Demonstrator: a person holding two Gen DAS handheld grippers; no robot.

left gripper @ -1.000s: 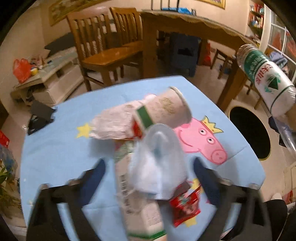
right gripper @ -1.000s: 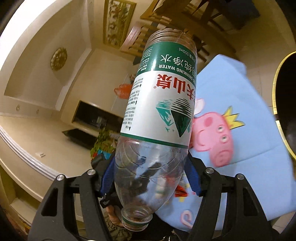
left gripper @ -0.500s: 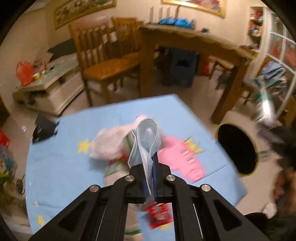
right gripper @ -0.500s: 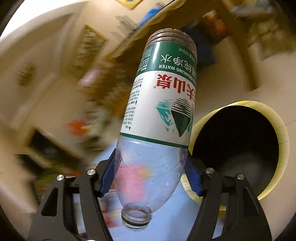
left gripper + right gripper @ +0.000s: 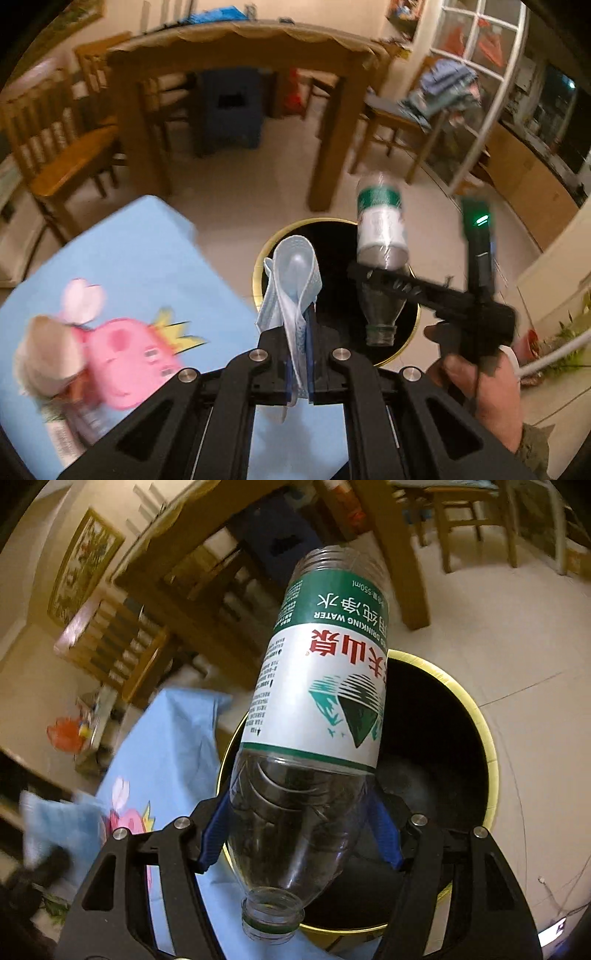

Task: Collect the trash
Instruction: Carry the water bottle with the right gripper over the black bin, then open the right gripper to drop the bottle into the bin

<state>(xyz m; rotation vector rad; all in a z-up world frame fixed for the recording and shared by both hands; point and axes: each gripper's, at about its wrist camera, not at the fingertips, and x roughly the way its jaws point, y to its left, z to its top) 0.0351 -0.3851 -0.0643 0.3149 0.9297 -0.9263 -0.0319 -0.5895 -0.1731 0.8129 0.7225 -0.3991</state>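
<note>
I am holding the right gripper (image 5: 299, 843) with its jaws clamped on the clear shoulder of the empty water bottle (image 5: 325, 701), mouth pointing back at me and its long axis running up and away. Directly beyond it, the black bin (image 5: 476, 734) is gaping, so I judge this hand nearer to a drop. My left gripper (image 5: 299, 354) is pinching the blue face mask (image 5: 291, 280) with jaws nearly closed, the mask standing up just short of the bin rim. Remaining litter is lying blurred on the blue desk (image 5: 140, 258), off to the left.
</note>
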